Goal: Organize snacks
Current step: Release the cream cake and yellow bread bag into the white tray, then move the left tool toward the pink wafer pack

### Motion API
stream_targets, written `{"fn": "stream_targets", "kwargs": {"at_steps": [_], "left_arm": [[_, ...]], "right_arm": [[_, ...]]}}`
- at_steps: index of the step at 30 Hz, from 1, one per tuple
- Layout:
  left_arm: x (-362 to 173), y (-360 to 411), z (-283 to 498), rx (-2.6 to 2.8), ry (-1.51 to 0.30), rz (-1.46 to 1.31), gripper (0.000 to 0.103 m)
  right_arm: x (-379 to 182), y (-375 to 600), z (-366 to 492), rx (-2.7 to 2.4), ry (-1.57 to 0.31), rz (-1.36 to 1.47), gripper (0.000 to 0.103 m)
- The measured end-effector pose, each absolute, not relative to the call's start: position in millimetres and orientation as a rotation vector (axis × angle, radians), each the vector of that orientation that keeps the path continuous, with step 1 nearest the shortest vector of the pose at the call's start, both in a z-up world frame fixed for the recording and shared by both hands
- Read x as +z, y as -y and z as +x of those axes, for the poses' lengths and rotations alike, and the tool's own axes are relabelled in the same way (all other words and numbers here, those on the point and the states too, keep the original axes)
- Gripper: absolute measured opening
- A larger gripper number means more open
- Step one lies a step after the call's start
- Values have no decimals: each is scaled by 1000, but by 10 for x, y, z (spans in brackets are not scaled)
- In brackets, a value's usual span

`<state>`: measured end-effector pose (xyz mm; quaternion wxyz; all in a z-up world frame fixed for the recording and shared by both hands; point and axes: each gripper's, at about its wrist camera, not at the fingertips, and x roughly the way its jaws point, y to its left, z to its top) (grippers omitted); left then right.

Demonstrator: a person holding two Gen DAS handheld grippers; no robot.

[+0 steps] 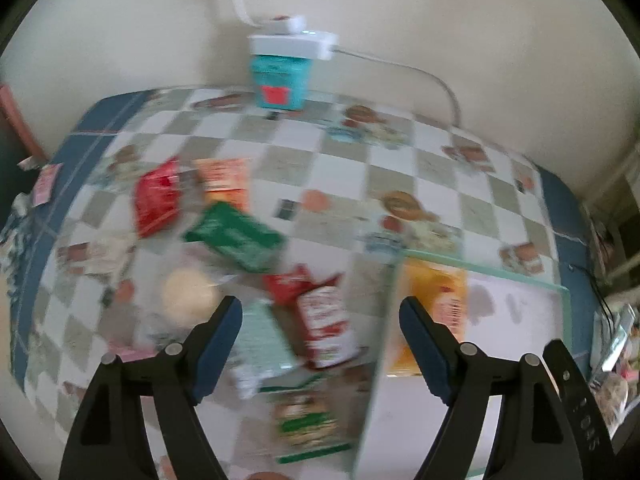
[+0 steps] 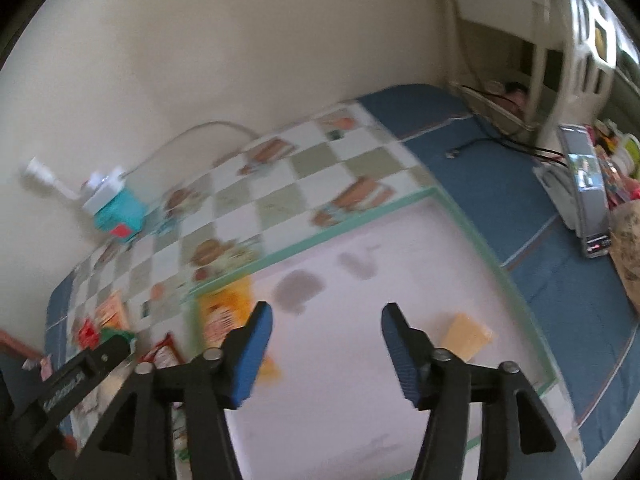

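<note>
Over pink mat [image 2: 360, 360]: right gripper [image 2: 326, 354] apart, empty; left gripper [image 1: 320, 344] wide, empty, beside mat above snack packs [image 1: 326, 326]; orange pack [image 2: 224, 312] on mat.

A red packet [image 1: 157, 197] and an orange-and-white packet [image 1: 225, 182] lie flat side by side on the checked tablecloth, with a dark green packet [image 1: 236, 236] just in front of them, tilted. Nearer lie a clear bag holding a pale round biscuit [image 1: 188, 295], a pale green packet [image 1: 262, 344], a red-and-white packet [image 1: 326, 326] partly over a small red one [image 1: 288, 285], and a green-and-tan packet [image 1: 308, 424]. A pink tray with a green rim [image 2: 472, 226] holds a yellow-orange packet [image 2: 224, 314] at its left corner and a small yellow packet [image 2: 466, 336] further right, well apart. All are blurred.
</note>
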<state>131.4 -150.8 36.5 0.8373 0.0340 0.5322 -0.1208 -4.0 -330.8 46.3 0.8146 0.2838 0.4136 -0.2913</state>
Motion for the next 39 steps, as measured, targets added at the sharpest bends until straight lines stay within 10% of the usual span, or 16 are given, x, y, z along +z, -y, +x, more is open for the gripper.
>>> {"fn": "stream_targets", "kwargs": {"at_steps": [25,39], "left_arm": [[701,139,1093,-54,-1006,28,88],[505,-544,1281,50,-1074,-96,88]], "right_arm": [[521,2355,101,-487,-918,515,103],[342,2112,286,-434,-999,491,103]]}}
